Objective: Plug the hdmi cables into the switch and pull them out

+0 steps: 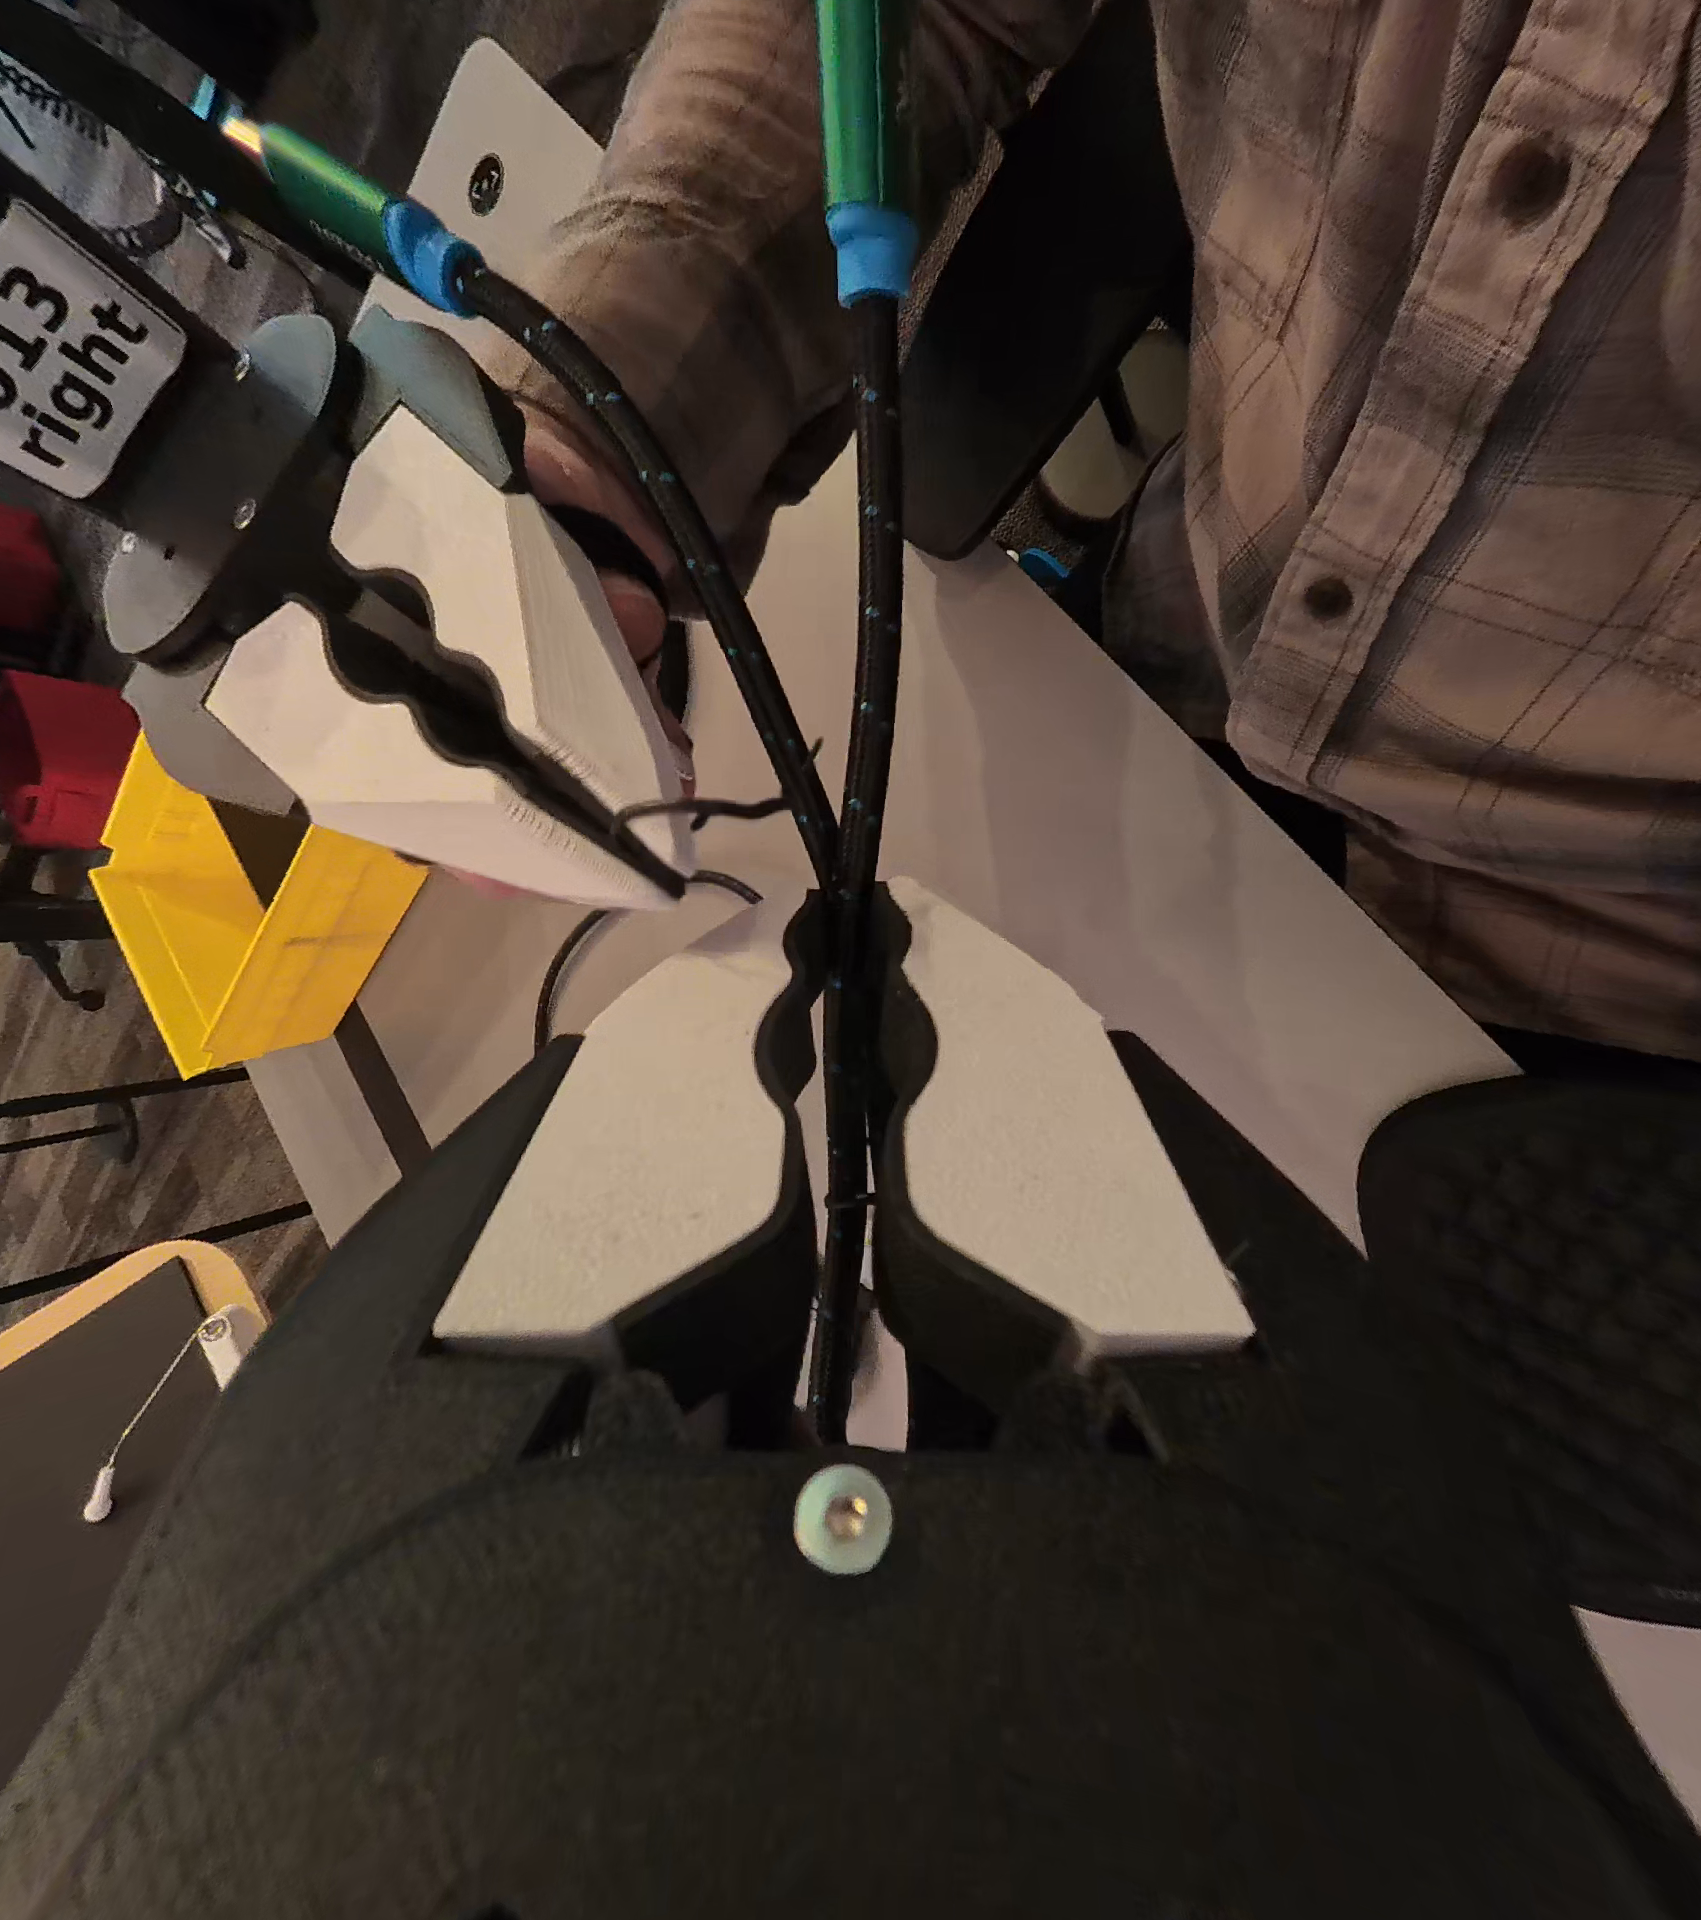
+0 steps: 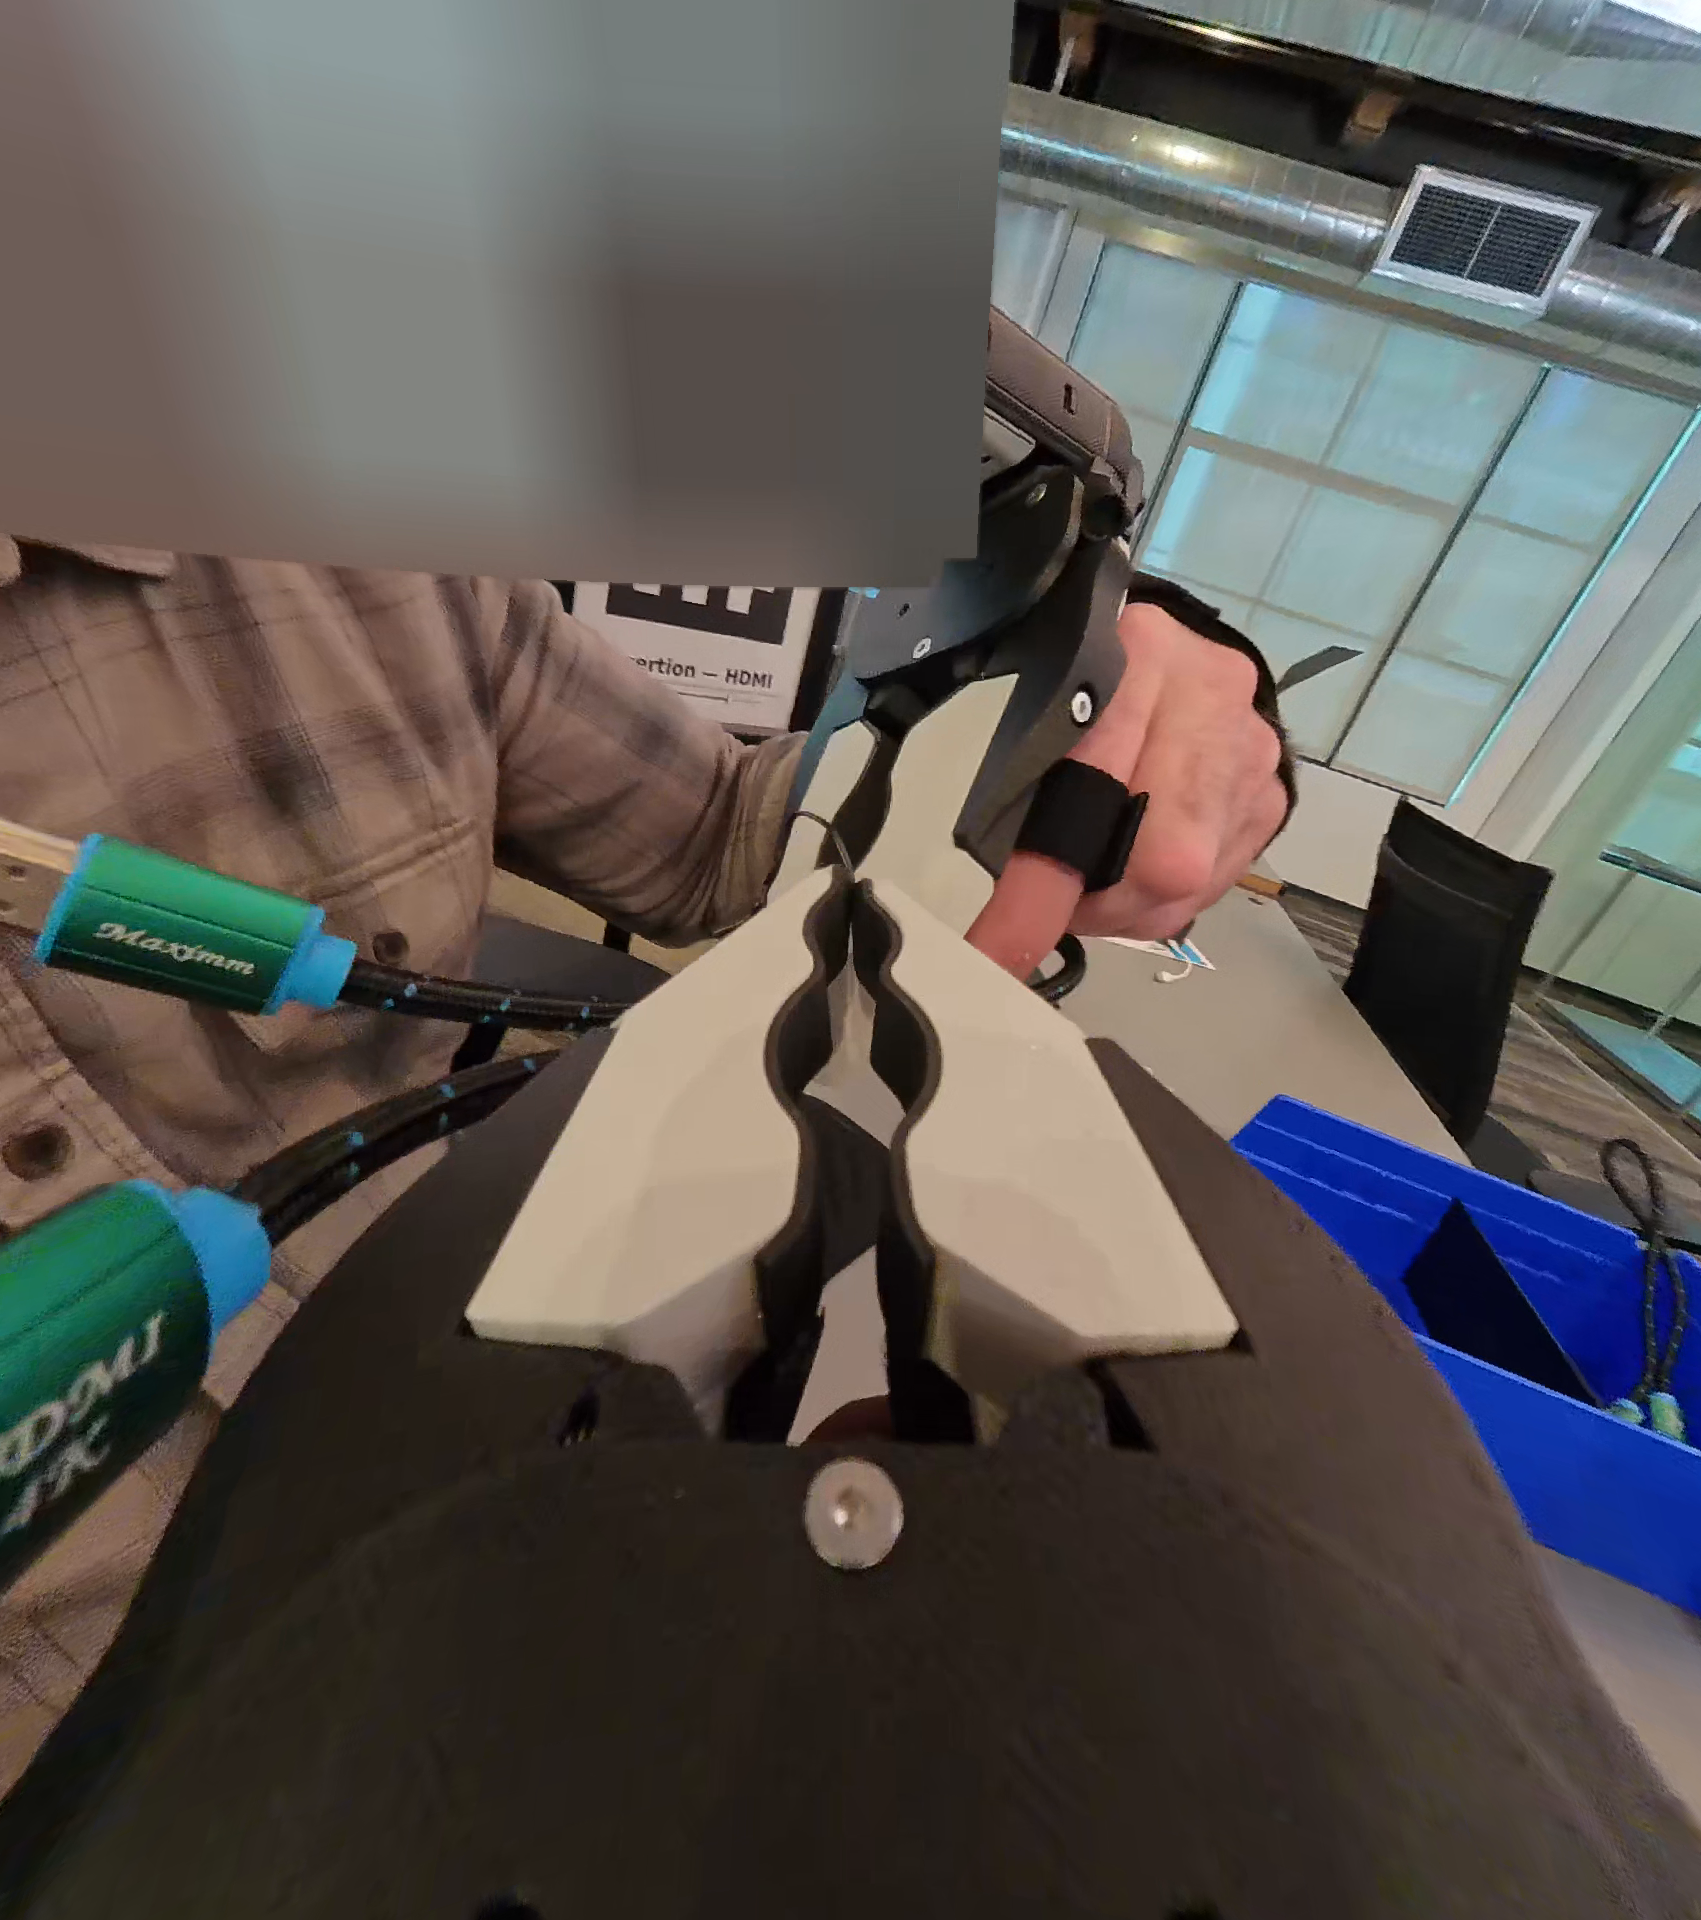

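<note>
1. In the left wrist view, the left gripper (image 1: 841, 935) is seen closed on the two black braided HDMI cables (image 1: 861, 644), which are clamped side by side between its wavy black pads.
2. Beyond the clamp, the cables are seen to cross and fan apart; each is ended by a blue collar and a green plug (image 1: 851, 114), both held in the air in front of a plaid shirt (image 1: 1511, 520).
3. Just left of the clamp, the right gripper (image 1: 664, 883) is seen pinched shut on a thin black twist tie (image 1: 721, 805) that runs toward the cables.
4. A white table (image 1: 1085, 790) is seen beneath, with a yellow bin (image 1: 243, 935) and red bins (image 1: 46, 758) farther left.
5. In the right wrist view, the right gripper (image 2: 851, 894) is shown with its tips together on the thin tie (image 2: 830, 847).
6. The two green plugs (image 2: 181, 925) are seen at the left, near the camera, with one metal connector bare.
7. Farther off, the left gripper (image 2: 861, 821) is held by a hand (image 2: 1189, 790), and a blue bin (image 2: 1656, 1455) is seen on the table at the right.
8. The switch cannot be made out in either view.
</note>
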Available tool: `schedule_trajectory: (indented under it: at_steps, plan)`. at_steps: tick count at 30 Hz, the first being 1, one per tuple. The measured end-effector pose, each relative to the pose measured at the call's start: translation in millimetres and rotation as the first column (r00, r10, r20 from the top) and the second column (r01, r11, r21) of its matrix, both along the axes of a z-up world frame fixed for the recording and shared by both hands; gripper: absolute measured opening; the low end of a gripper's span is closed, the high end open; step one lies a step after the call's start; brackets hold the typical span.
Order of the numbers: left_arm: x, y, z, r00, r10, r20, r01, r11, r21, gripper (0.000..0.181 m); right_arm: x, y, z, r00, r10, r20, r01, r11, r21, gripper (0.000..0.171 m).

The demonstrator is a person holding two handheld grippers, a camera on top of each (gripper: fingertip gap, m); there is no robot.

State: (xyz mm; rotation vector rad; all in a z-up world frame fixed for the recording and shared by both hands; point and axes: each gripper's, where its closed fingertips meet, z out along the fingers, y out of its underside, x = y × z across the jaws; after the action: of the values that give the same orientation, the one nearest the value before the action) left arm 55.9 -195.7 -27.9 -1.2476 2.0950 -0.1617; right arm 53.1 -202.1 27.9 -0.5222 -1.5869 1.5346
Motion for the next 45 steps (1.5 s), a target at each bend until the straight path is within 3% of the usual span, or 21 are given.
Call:
schedule_trajectory:
  at_steps: [6,14,30,39,45]
  plan:
    - [0.8,0.9,-0.1,1.000,-0.011,-0.020,0.010,0.999,-0.045,0.007,-4.8,-2.7,-11.4,0.997,-0.081,0.003,0.078,0.975,0.210,0.000]
    - [2.9,-0.6,2.9,0.999,-0.036,-0.038,0.030,0.988,-0.149,0.007,-4.2,-5.2,-17.8,0.992,-0.126,-0.007,0.115,0.872,0.475,0.000]
    - [9.8,5.0,4.3,0.995,-0.055,-0.087,0.032,0.970,-0.242,0.007,10.6,6.6,-13.9,0.989,-0.145,0.018,0.107,0.801,0.589,0.000]
    - [12.2,8.1,4.2,0.994,-0.061,-0.094,0.036,0.968,-0.248,0.007,17.3,3.9,6.0,0.997,-0.081,-0.021,0.081,0.882,0.464,0.000]
    - [9.1,11.9,3.0,0.993,-0.058,-0.107,0.025,0.958,-0.287,0.007,8.6,0.4,-15.5,0.994,-0.105,0.007,0.083,0.824,0.560,0.000]
